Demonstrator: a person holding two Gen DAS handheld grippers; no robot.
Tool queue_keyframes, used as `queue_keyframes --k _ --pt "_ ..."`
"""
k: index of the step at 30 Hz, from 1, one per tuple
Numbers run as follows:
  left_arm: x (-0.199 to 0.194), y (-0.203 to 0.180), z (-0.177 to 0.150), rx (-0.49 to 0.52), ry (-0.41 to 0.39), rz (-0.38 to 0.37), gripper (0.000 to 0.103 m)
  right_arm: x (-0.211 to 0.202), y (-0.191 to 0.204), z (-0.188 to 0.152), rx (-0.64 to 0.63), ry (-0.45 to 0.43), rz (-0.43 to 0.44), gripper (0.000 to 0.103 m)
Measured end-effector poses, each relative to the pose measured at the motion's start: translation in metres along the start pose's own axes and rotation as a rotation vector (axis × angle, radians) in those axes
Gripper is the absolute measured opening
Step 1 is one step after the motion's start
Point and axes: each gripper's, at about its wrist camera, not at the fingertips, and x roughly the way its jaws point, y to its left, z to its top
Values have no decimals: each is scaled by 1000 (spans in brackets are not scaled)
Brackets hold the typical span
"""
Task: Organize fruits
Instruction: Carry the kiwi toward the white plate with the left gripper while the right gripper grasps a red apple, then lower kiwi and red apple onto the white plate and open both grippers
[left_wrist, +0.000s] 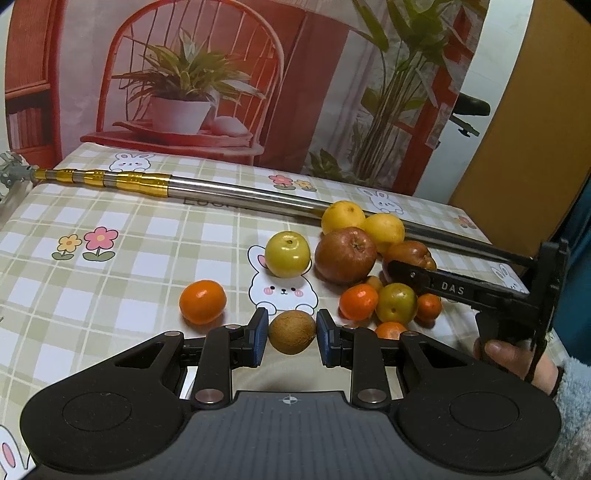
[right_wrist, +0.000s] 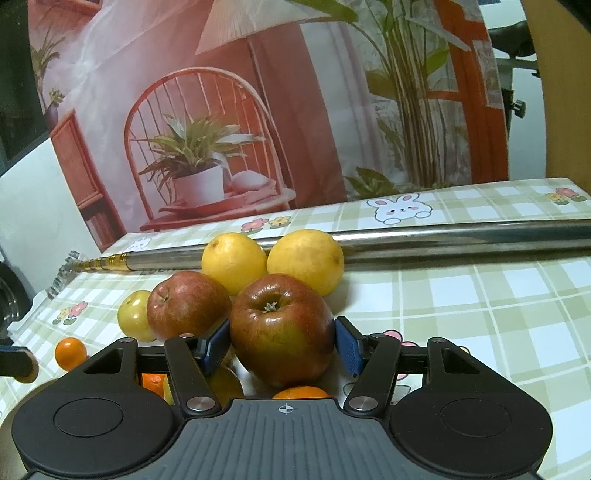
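Observation:
A brown kiwi (left_wrist: 292, 331) sits between the blue pads of my left gripper (left_wrist: 291, 330), which touch or nearly touch its sides. My right gripper (right_wrist: 282, 341) has its pads against both sides of a red apple (right_wrist: 282, 328), also seen in the left wrist view (left_wrist: 410, 254). A second red apple (left_wrist: 345, 254) (right_wrist: 188, 304), two yellow lemons (left_wrist: 343, 216) (right_wrist: 304, 260), a yellow-green fruit (left_wrist: 288, 254) and several small oranges (left_wrist: 358, 301) lie clustered on the checked tablecloth (left_wrist: 110, 295). One orange (left_wrist: 202, 301) lies apart at the left.
A long steel and gold telescopic pole (left_wrist: 221, 190) (right_wrist: 461, 236) lies across the table behind the fruit. A printed backdrop of a chair and plants (left_wrist: 192, 92) stands at the table's far edge. The person's hand (left_wrist: 517, 358) holds the right gripper.

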Motion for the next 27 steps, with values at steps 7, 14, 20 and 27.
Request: queue_keyframes --k 7,14,20,27 --pt "-15 1 -12 0 5 11 30 -13 8 4 17 15 -4 57" --pt "-26 -2 -22 13 3 31 30 -50 30 0 28 -26 12 57" --pt "-28 -4 -31 34 13 52 30 -73 48 -3 38 -35 31 57" --pt "-31 -4 -43 84 16 90 30 -95 76 -27 16 2 80 57"
